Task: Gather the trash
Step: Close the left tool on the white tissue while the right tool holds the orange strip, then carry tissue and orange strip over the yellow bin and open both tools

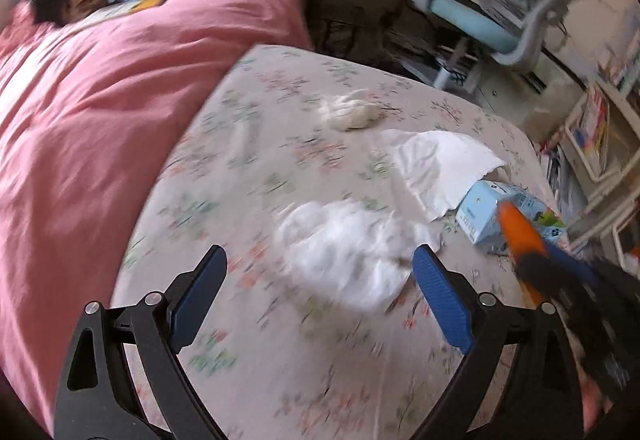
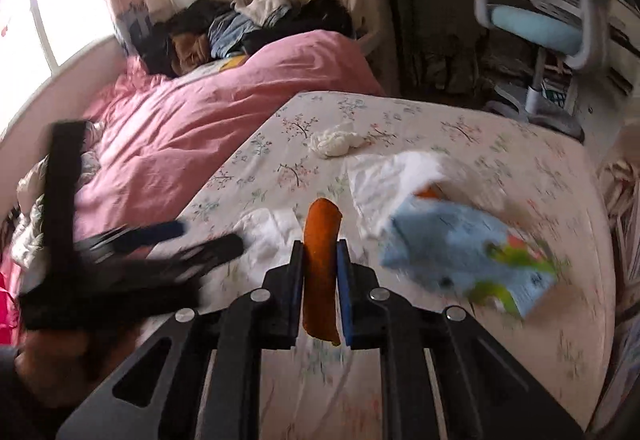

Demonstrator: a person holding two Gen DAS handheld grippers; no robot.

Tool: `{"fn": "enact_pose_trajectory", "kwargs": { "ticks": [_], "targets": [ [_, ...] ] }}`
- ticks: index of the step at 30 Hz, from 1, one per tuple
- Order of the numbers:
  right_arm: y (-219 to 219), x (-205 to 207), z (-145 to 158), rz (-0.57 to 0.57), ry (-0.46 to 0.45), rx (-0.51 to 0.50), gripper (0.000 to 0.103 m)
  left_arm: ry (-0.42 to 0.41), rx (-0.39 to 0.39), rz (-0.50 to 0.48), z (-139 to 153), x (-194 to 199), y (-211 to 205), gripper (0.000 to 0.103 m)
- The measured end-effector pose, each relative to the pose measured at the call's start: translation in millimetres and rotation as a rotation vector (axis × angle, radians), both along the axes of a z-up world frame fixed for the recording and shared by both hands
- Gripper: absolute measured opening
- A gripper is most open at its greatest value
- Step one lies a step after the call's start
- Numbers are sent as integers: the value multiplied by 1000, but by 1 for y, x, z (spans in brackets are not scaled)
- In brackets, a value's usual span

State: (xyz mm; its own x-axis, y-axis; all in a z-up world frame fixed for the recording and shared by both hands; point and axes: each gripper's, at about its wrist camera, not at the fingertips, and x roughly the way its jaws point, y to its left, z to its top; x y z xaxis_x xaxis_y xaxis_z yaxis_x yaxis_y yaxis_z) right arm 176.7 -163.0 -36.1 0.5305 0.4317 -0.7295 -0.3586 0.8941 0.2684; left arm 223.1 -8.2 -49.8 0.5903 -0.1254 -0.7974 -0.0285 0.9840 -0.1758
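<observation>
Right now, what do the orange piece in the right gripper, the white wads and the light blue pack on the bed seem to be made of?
Orange piece: matte, slightly rough, curved strip, likely fruit peel, though blur leaves it open. White wads: soft crumpled tissue paper, creased and matte. Light blue pack: printed carton or soft wrapper, faintly glossy; too blurred to settle.

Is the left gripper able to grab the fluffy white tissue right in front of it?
Probably yes. The left gripper is open, and the crumpled white tissue lies on the flowered sheet just ahead of its fingers, with nothing between them.
</observation>
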Motion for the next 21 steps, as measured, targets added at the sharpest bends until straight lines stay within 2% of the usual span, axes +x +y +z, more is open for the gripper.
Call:
{"fn": "enact_pose_trajectory", "kwargs": {
  "ticks": [5, 6, 7, 8, 9, 10, 11, 15, 21],
  "targets": [
    [-17, -9, -1, -38, 38, 60, 16, 75, 31, -20, -27, 25, -17, 90],
    [-18, -8, 0, -39, 37, 60, 16, 56, 61, -27, -27, 25, -22, 86],
    [-20, -8, 1, -42, 37, 63, 16, 49, 90, -37, -27, 26, -26, 76],
    [-21, -7, 2, -47, 40, 71, 16, 37, 96, -50, -26, 25, -27, 56],
    [-24, -7, 2, -50, 43, 79, 16, 31, 95, -61, -25, 24, -28, 46],
    [-25, -9, 2, -52, 44, 86, 16, 31, 85, -73, -24, 24, -28, 24],
    [-27, -10, 2, -55, 45, 94, 16, 44, 35, -94, -23, 23, -25, 10],
    [-31, -27, 5, -63, 33, 136, 16, 37, -45, -101, -14, 5, -14, 9],
    [-36, -67, 5, -68, 38, 196, 16, -14, -174, -87, 16, -60, 5, 9]
  ]
}}
